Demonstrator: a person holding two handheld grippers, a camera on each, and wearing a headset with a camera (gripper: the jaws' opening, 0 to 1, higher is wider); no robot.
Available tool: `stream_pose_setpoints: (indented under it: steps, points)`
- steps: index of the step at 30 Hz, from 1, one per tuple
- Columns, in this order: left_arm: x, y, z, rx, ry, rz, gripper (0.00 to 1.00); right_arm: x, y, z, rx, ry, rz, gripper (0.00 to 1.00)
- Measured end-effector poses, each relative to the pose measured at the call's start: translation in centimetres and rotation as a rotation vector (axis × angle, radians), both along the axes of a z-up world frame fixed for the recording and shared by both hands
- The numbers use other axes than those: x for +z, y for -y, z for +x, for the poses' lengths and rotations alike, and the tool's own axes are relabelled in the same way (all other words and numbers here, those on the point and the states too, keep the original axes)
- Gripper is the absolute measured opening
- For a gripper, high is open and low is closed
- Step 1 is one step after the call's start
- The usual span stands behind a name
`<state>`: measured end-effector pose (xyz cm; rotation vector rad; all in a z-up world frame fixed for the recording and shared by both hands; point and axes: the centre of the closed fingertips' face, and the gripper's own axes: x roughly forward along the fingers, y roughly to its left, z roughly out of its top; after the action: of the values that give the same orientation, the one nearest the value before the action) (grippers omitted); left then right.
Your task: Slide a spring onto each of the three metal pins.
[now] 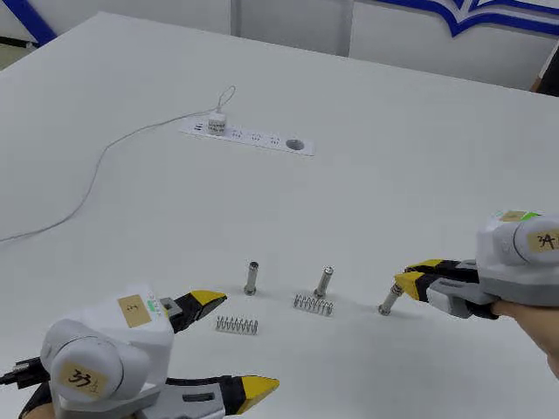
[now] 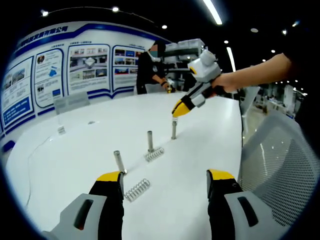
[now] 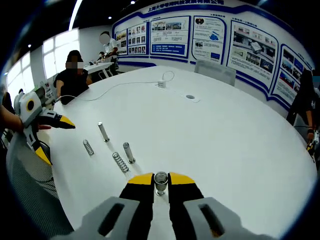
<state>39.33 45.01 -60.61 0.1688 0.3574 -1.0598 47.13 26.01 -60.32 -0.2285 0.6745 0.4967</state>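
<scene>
At the rightmost pin point(image 1: 388, 302), right hand-held gripper point(image 1: 407, 279) angled down, pinching spring point(image 3: 160, 180).

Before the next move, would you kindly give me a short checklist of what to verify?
1. The right gripper shut on held spring: ok.
2. That spring fully down on right pin: cannot tell.
3. The left gripper open, ready to pick: ok.
4. The left spring and middle spring lying free on table: ok.
5. The left pin and middle pin standing, bare: ok.
</scene>
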Motion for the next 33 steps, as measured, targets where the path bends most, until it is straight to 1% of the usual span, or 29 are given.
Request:
stream_pose_setpoints:
  steps: [14,28,33]
  points:
    - [-0.3,0.0,-0.1,-0.003,-0.007,0.01,0.69,-2.0,-0.2,0.1,0.007,-0.037,-0.02,0.11]
    - [-0.3,0.0,0.0,0.004,-0.015,0.005,0.68,-3.2,-0.4,0.4,0.012,-0.058,-0.037,0.11]
    - [-0.4,0.0,-0.1,0.002,-0.017,0.007,0.68,-3.3,-0.5,0.5,0.015,-0.061,-0.039,0.11]
